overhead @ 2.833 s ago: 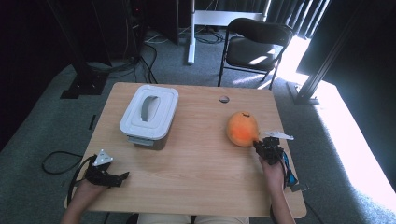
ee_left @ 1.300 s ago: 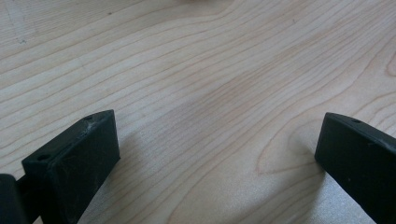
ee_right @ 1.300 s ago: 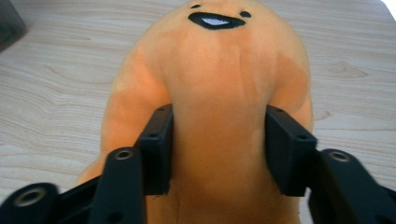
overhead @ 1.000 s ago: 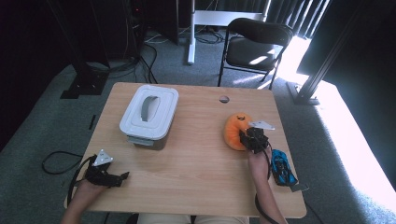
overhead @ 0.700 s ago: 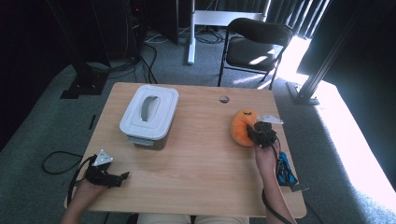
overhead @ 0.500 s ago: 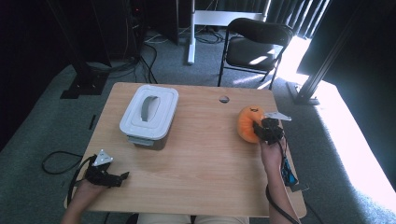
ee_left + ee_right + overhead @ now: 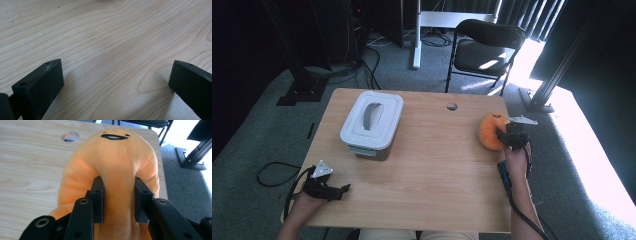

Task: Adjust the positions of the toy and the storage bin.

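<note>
- High view: the right gripper (image 7: 508, 136) was pinched on the plush (image 7: 488, 131) near the table's (image 7: 427, 200) right edge, the toy bulging to its left. The box (image 7: 371, 120) with its lid on sat well apart, toward the far left corner. The left gripper (image 7: 332, 190) rested at the near left corner, far from the toy.
- Left gripper view: its jaws stood wide apart over bare wood, gripping nothing.
- Right gripper view: both pads dug into a fold of the plush (image 7: 117, 167), whose long axis ran straight ahead, face at the far end, beside the table's hole (image 7: 69, 136).
</note>
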